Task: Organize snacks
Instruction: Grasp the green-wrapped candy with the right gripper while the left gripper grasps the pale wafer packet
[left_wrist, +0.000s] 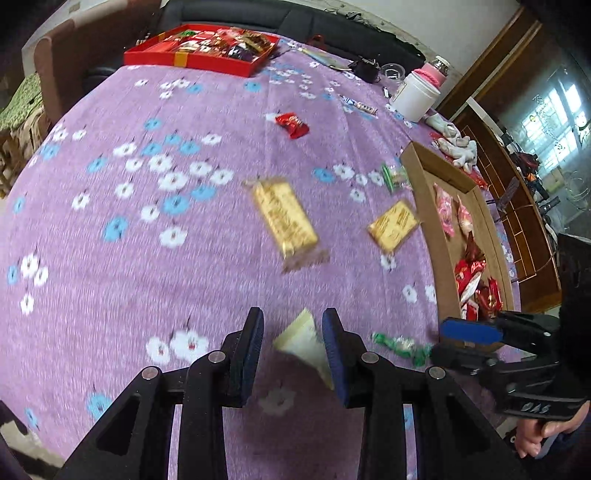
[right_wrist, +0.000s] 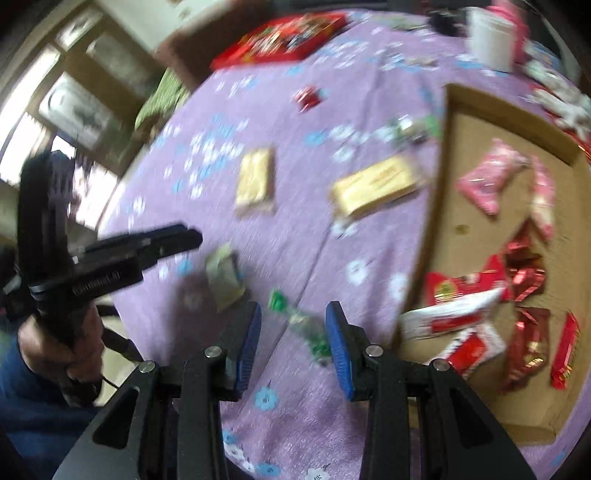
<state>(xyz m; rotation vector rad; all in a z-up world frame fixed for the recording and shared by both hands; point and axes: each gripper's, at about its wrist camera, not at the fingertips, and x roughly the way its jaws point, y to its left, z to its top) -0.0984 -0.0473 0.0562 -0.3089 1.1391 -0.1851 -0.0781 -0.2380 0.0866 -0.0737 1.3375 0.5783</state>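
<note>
The left gripper (left_wrist: 292, 325) hangs with its jaws parted above a pale cream flat packet (left_wrist: 304, 341) lying on the purple flowered tablecloth (left_wrist: 147, 258), not pressing it. The right gripper (right_wrist: 293, 319) is likewise parted over a green-ended twisted candy (right_wrist: 306, 325). Two gold foil bars (left_wrist: 284, 216) lie farther off; the brown cardboard tray (right_wrist: 439, 206) of red and pink snacks is at the right.

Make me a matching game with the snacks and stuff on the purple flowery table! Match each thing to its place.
Things:
1. pale yellow packet
2. green-wrapped candy
3. pink packets
4. red tray

Places:
A. inside the cardboard box
B. at the far end of the table
C. between the left tongs
D. between the right tongs

Pairs: 1-C, 2-D, 3-A, 4-B
</note>
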